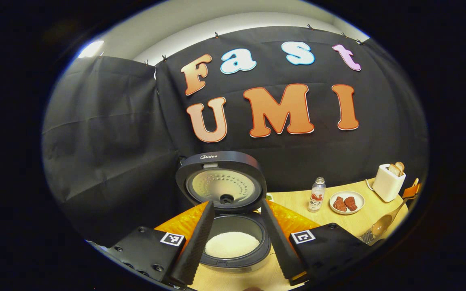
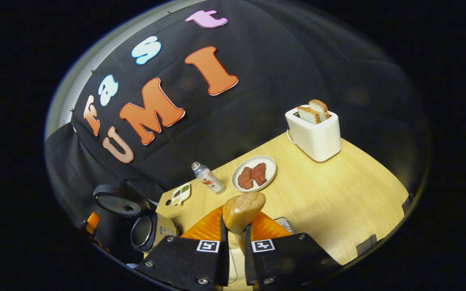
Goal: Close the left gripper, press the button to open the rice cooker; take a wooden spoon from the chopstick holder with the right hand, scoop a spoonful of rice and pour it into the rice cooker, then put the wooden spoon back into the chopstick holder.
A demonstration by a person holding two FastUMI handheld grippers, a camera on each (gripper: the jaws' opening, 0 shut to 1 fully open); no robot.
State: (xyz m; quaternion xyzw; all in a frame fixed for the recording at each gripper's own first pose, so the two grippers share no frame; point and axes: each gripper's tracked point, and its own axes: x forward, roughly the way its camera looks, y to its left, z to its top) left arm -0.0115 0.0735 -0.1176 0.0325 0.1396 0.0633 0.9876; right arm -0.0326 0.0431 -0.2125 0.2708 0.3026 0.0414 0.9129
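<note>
The rice cooker [image 1: 233, 258] stands open with its lid [image 1: 221, 182] raised, and white rice [image 1: 231, 243] lies in its pot. My left gripper [image 1: 237, 246] is open, its fingers spread on either side of the pot and touching nothing. My right gripper [image 2: 236, 238] is shut on the handle of the wooden spoon [image 2: 243, 210], whose bowl points forward over the table. In the left gripper view the wooden spoon [image 1: 380, 225] hangs at the far right, bowl down, just above the wire chopstick holder [image 1: 365, 236]. The rice cooker [image 2: 148, 231] sits at the lower left of the right gripper view.
An orange bag [image 1: 293, 221] lies beside the cooker. On the wooden table [image 2: 338, 194] stand a white toaster [image 2: 316, 133] with bread, a plate of meat [image 2: 254, 173], a small bottle [image 2: 208, 178] and a little dish [image 2: 181, 193]. The wire holder [image 2: 283, 221] is by my right gripper.
</note>
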